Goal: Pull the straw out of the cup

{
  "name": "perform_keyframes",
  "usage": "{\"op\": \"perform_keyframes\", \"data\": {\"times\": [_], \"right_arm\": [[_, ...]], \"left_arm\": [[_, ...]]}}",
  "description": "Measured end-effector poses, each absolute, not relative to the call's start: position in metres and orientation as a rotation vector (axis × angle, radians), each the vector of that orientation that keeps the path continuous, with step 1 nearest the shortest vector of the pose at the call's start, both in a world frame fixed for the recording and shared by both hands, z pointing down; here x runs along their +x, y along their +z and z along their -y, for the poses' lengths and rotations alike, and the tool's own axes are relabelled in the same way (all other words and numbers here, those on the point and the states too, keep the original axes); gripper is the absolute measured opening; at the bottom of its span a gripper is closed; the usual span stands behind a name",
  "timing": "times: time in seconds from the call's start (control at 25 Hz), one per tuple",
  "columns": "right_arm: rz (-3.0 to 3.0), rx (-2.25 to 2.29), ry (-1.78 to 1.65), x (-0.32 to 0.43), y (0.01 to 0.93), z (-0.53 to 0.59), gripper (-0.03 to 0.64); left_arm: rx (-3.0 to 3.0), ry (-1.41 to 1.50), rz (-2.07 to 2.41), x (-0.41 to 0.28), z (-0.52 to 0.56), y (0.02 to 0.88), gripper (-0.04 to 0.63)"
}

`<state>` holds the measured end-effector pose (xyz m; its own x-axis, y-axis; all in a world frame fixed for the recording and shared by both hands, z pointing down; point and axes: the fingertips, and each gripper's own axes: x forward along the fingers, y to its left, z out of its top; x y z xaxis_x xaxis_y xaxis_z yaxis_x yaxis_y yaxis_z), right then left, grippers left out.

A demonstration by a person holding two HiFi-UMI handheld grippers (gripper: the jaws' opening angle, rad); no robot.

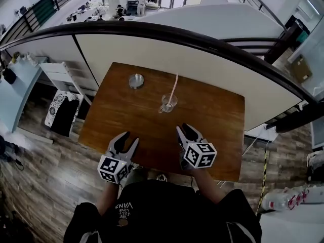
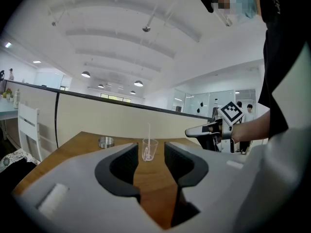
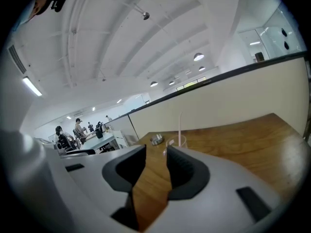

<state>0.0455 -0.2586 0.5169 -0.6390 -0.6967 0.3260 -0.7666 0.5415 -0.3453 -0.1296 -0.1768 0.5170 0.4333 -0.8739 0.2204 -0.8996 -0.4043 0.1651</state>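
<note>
Left tongs (image 1: pixel 129 138): held over the near edge of the tabletop (image 1: pixel 217 115); the jaws are spread, and nothing is pinched between them.
Right tongs (image 1: pixel 185 127): also held at the near edge, beside the left pair; the jaws are parted and nothing is held.
Direction to target: the cup (image 1: pixel 168 103) stands further in on the tabletop, well apart from both tongs, ahead of the gap between them. In the left gripper view it is framed squarely between the jaws. In the right gripper view it sits just right of the gap.
Nearer hand: the right tongs are judged slightly closer to the cup.
Straw (image 1: pixel 175 85): still in the cup, with its lower end at the bottom and its upper length clear above the rim.
Long axis: close to upright, with the top leaning slightly away from the person. A pinch above the rim and a pull upward along that line is judged to be required.
Step in hand: the approach. No contact has yet been made.
Beyond the cup: a small round metal dish (image 1: pixel 135 80) is set to the left, near the far edge.
Count: two tongs, one cup, one straw, one dish, one tabletop.
</note>
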Motion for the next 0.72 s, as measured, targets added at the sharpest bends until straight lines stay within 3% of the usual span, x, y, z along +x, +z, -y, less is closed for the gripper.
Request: {"op": "perform_keyframes", "data": {"times": [0.72], "right_arm": [[2.421, 1.551, 0.653, 0.01, 0.535, 0.361, 0.109]], "left_arm": [[2.629, 0.223, 1.14, -0.161, 0.275, 0.542, 0.152]]}}
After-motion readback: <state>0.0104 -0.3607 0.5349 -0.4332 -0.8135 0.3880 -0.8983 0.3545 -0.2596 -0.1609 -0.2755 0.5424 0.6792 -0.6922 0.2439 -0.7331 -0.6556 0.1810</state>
